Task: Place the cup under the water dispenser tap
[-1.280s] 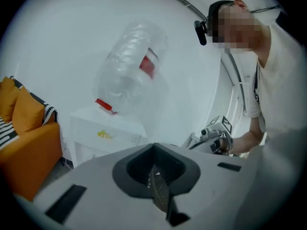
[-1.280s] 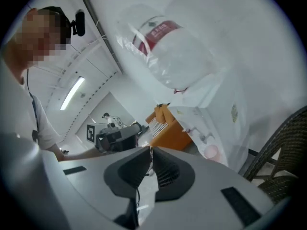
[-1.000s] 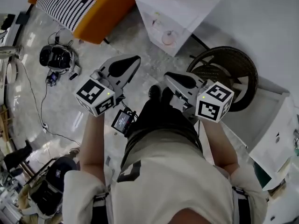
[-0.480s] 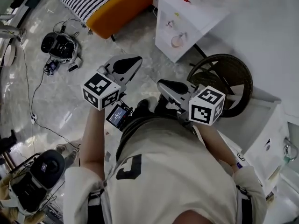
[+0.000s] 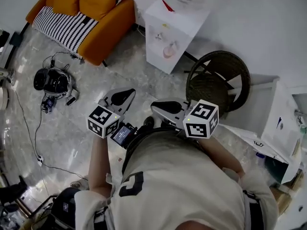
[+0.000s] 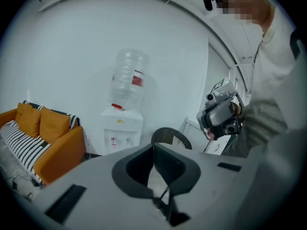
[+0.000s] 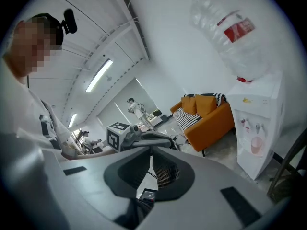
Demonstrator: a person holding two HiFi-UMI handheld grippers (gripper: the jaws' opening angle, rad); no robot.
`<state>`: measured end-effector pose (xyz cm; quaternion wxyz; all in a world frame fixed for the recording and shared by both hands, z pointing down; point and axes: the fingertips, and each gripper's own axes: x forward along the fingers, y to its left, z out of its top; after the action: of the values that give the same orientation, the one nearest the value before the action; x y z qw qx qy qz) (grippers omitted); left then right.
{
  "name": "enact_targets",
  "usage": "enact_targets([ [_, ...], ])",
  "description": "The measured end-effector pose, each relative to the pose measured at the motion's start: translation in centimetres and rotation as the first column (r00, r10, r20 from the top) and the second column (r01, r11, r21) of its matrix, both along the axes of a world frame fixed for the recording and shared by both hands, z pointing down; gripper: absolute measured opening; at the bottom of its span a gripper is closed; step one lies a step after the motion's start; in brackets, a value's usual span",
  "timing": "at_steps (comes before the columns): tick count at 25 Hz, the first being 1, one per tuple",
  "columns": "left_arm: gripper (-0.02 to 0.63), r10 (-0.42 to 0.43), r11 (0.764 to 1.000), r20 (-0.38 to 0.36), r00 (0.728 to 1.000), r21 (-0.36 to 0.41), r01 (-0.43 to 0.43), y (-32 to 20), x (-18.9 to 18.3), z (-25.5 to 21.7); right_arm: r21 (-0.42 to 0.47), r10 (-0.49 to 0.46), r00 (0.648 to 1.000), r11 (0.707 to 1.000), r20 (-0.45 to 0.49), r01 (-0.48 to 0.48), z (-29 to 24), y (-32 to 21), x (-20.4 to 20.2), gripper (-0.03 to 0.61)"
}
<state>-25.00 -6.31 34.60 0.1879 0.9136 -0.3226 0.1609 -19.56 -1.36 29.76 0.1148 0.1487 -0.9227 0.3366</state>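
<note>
Pink cup: standing in the recess of the white water dispenser, right below the taps, well ahead of both grippers and touched by neither
Left gripper: jaws pressed together tip to tip, nothing between them, held low in front of the person's body
Right gripper: jaws closed too, pads meeting at the tip, nothing pinched, riding just beside the left gripper with its marker cube on top
Clear bottle: upturned on top of the dispenser, red label showing, straight ahead of both grippers
Orange sofa: ahead and off to the left of the left gripper, with a black-and-white striped cover over part of it
Wicker chair: dark and round-backed, just beyond the right gripper and a little to its right
Grey floor: glossy, with black gear and its cables lying out to the left of the left gripper
</note>
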Motion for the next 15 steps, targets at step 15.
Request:
enact_targets([
  [15,0.057,0.146,0.988,-0.232,0.962,0.081,-0.13,-0.8,4.5,-4.8,0.018,0.291,0.956,0.957,-0.022,-0.291,-0.5,0.6,4.6,0.037],
])
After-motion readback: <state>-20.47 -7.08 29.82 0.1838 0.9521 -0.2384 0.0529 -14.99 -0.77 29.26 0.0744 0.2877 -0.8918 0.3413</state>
